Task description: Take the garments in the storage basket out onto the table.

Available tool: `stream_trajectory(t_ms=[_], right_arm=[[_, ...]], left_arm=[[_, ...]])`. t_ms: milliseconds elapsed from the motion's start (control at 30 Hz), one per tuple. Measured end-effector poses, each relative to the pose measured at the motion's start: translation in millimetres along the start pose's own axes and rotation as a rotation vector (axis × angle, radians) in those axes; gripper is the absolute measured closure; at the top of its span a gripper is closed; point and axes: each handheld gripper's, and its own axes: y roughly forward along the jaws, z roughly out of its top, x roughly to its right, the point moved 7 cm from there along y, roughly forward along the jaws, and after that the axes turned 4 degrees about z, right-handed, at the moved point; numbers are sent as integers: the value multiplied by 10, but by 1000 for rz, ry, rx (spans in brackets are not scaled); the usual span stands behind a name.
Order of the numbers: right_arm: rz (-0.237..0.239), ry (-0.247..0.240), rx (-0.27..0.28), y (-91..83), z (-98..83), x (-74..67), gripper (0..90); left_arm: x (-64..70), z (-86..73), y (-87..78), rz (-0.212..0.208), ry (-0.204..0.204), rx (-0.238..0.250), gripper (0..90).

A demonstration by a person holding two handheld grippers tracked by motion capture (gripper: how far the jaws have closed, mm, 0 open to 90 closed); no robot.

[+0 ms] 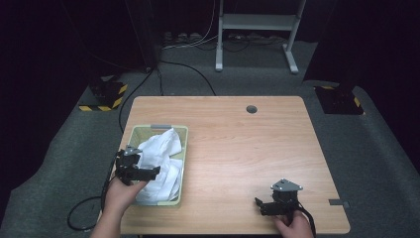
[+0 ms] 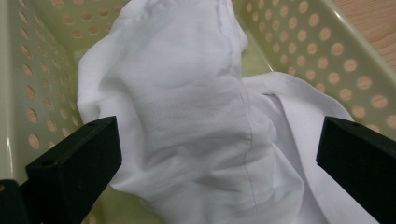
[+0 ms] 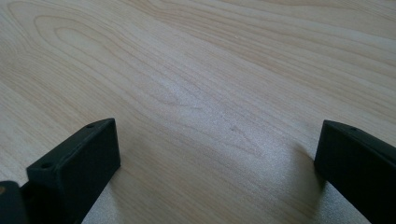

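At table's [image 1: 237,144] near-left: pale green perforated basket [image 1: 181,133] holding crumpled white cloth [image 1: 158,148]. Left gripper [image 2: 217,158] over basket, jaws spread wide, cloth between them, not clamped. Right gripper [image 1: 262,204] near-right, jaws apart over bare wood.

From the high view I can't make out how far the left gripper [image 1: 148,173] is spread; it is too small and dark against the white cloth [image 1: 161,158]. My left hand [image 1: 121,193] covers the near left corner of the basket [image 1: 161,130], and the cloth hides the basket floor. In the left gripper view the cloth [image 2: 196,121] runs off the bottom edge. My right hand [image 1: 292,225] is cut off by the bottom edge.
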Motion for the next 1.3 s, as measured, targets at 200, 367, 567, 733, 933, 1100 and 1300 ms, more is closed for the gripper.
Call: stream_trajectory(t_ms=[200,367,567,733,933,1100,1300], right_arm=[[0,0,0,0,0,0,0],[0,0,0,0,0,0,0],[0,0,0,0,0,0,0],[0,-1,0,0,0,1,0],[0,0,0,0,0,0,0],[0,-1,0,0,0,1,0],[0,0,0,0,0,0,0]], left_arm=[[-24,12,85,11,-1,-45,5],[-30,-5,173,15,-1,-90,5],[-31,-71,327,-5,-14,-163,5],[-36,-82,417,-25,-16,-204,9],[12,-117,532,-39,11,-271,7],[42,-127,581,-47,24,-299,4],[66,-159,668,-20,83,-373,6]])
